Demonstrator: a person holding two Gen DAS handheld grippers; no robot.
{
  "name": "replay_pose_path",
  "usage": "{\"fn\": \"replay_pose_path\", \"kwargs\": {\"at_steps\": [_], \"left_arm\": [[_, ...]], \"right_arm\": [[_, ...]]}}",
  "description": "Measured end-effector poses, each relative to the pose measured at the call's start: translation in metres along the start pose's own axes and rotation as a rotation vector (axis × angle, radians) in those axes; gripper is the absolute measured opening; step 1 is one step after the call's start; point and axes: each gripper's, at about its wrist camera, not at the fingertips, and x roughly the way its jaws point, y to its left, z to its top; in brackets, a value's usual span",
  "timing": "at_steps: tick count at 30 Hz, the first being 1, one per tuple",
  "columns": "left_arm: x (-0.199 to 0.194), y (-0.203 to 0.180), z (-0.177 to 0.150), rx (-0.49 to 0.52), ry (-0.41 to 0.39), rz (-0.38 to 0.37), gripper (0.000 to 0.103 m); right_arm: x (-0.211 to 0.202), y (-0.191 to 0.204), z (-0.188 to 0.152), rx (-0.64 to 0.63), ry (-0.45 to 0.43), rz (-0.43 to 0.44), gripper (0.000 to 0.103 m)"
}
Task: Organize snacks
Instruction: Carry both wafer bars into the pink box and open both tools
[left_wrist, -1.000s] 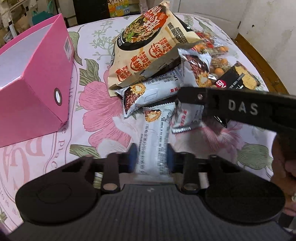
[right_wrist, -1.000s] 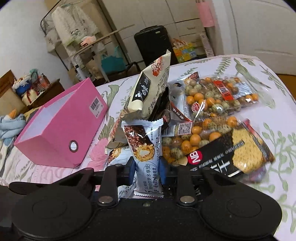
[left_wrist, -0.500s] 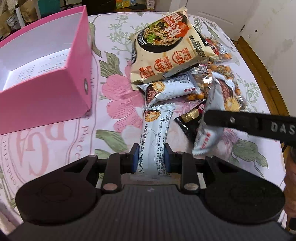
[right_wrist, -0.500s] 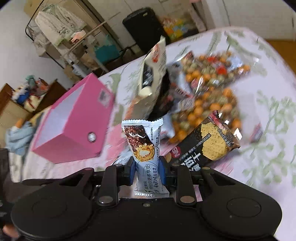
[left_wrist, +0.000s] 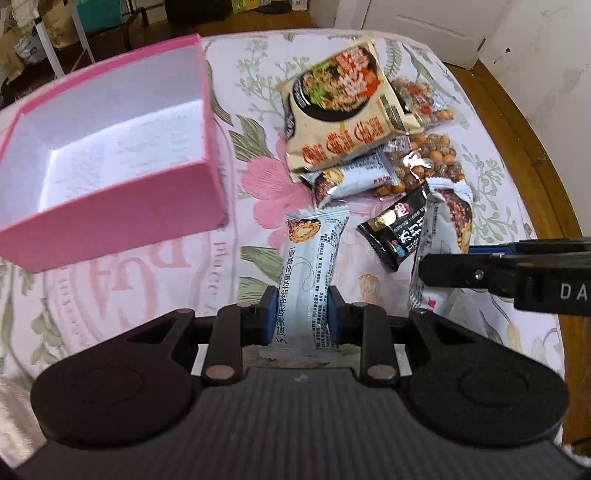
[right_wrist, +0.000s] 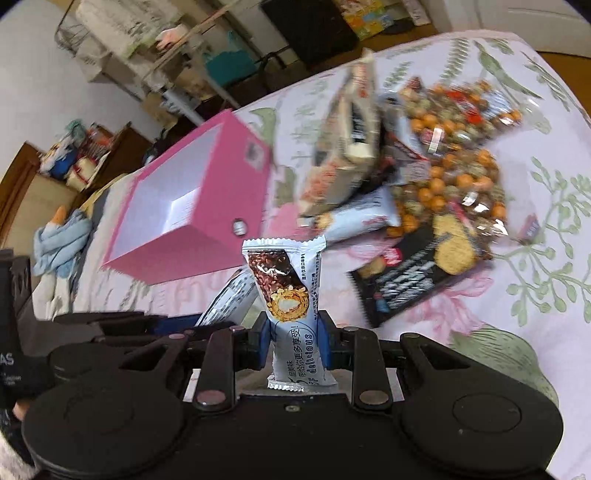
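Between the left jaws: the left gripper (left_wrist: 301, 314) pinches a silver wafer bar (left_wrist: 308, 280) by its lower half, both blue pads pressed on the wrapper; the bar's picture end projects forward past the jaws.
Between the right jaws: the right gripper (right_wrist: 293, 338) clamps a second wafer bar (right_wrist: 286, 295), standing nearly upright, printed face toward the camera (chocolate roll picture at the top).
Ahead and left of the left jaws: pink box (left_wrist: 110, 147), open top, white interior, nothing visible inside; it rests on the floral tablecloth (left_wrist: 255, 184).
Straight ahead of the left jaws: snack pile. A third silver bar (left_wrist: 351, 177) lies flat, partly under the beige noodle packet (left_wrist: 340, 110).
Ahead and right of the left jaws: black cracker packet (left_wrist: 399, 229), lying beside the held right-hand bar; behind it, clear bags of coated nuts (left_wrist: 432, 162).
Right of the left jaws: the right gripper's black finger crosses the view at jaw height, its bar hanging across it.
Left of the right jaws: the left gripper's body and its bar show low in the right wrist view, just beside the right jaws.
Image quality: the right wrist view is motion-blurred beyond the jaws; packet print there cannot be read.
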Motion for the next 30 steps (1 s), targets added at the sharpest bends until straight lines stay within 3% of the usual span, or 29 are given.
{"fn": "replay_pose_path", "kwargs": {"at_steps": [5, 10, 14, 18, 23, 26, 28, 30], "left_arm": [[-0.031, 0.02, 0.002, -0.012, -0.017, 0.003, 0.026], [-0.057, 0.048, 0.008, -0.044, -0.079, 0.052, 0.026], [-0.072, 0.07, 0.02, -0.051, -0.144, 0.078, 0.026], [-0.075, 0.093, 0.037, -0.061, -0.197, 0.084, 0.026], [-0.07, 0.128, 0.061, -0.109, -0.326, 0.12, 0.026], [-0.047, 0.153, 0.078, -0.191, -0.252, 0.086, 0.026], [-0.034, 0.172, 0.086, -0.245, -0.228, 0.019, 0.026], [-0.019, 0.186, 0.09, -0.276, -0.208, 0.012, 0.026]], "right_arm": [[-0.005, 0.037, 0.007, -0.088, 0.0, 0.029, 0.03], [0.003, 0.057, 0.021, -0.114, -0.043, 0.102, 0.03], [0.017, 0.073, 0.039, -0.157, -0.077, 0.177, 0.03], [0.039, 0.09, 0.067, -0.193, -0.079, 0.2, 0.03], [0.07, 0.114, 0.096, -0.312, -0.137, 0.16, 0.03], [0.095, 0.12, 0.11, -0.311, -0.114, 0.131, 0.03], [0.111, 0.125, 0.116, -0.328, -0.11, 0.088, 0.03], [0.128, 0.131, 0.123, -0.356, -0.089, 0.029, 0.03]]}}
